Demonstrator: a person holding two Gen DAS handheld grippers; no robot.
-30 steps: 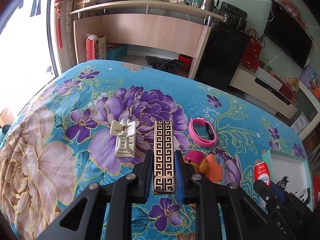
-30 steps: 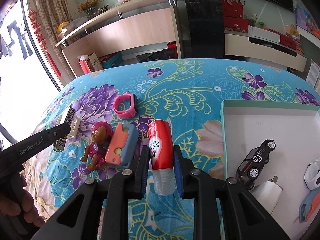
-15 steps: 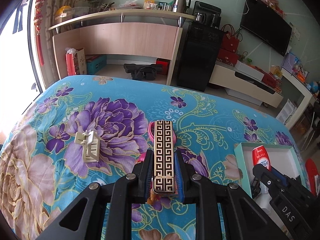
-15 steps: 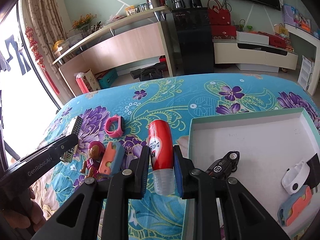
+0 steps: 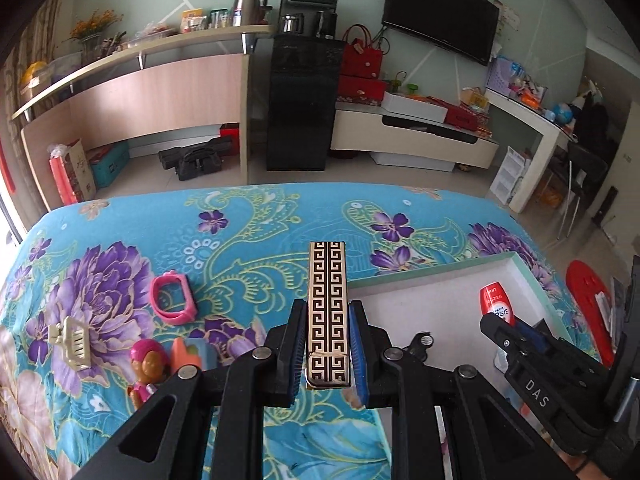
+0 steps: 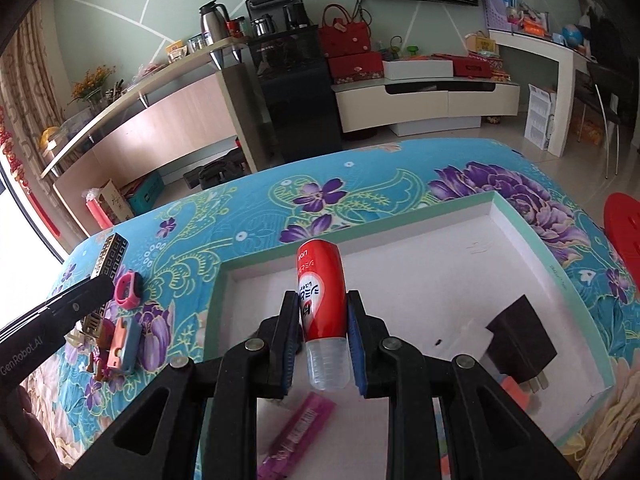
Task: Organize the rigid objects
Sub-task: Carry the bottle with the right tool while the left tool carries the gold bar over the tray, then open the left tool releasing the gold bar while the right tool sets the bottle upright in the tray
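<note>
1. Grip on our left gripper point(image 5: 328, 354) is closed around a long flat bar with a black-and-gold Greek-key pattern point(image 5: 326, 304), pinched near its lower end so most of its length sticks forward. It hangs above the near left corner of the shallow white tray with a mint-green rim point(image 5: 432, 274), which we judge is where it is meant to go.
2. Our right gripper point(image 6: 323, 344) is clamped on a red plastic bottle with a clear cap point(image 6: 320, 300), cap end towards us, held over the tray's white floor point(image 6: 400, 264). Holding it by the waist keeps it steady for lowering.
3. In the tray we see a black plug adapter point(image 6: 520, 346) and a purple flat packet point(image 6: 296, 436) near the front; other items at the lower edge are too hidden to name.
4. Left out on the blue floral cloth of the worktop point(image 5: 248, 240) are a pink wristband point(image 5: 174, 298), a cream hair claw clip point(image 5: 72, 342), a small doll with pink hair point(image 5: 146, 364) and an orange-and-blue toy block point(image 5: 188, 356) just beside the doll.
5. We judge both loads are at the release stage: each needs lowering to the tray floor before the jaws open, and the two should land well apart so the bottle does not roll against the bar.
</note>
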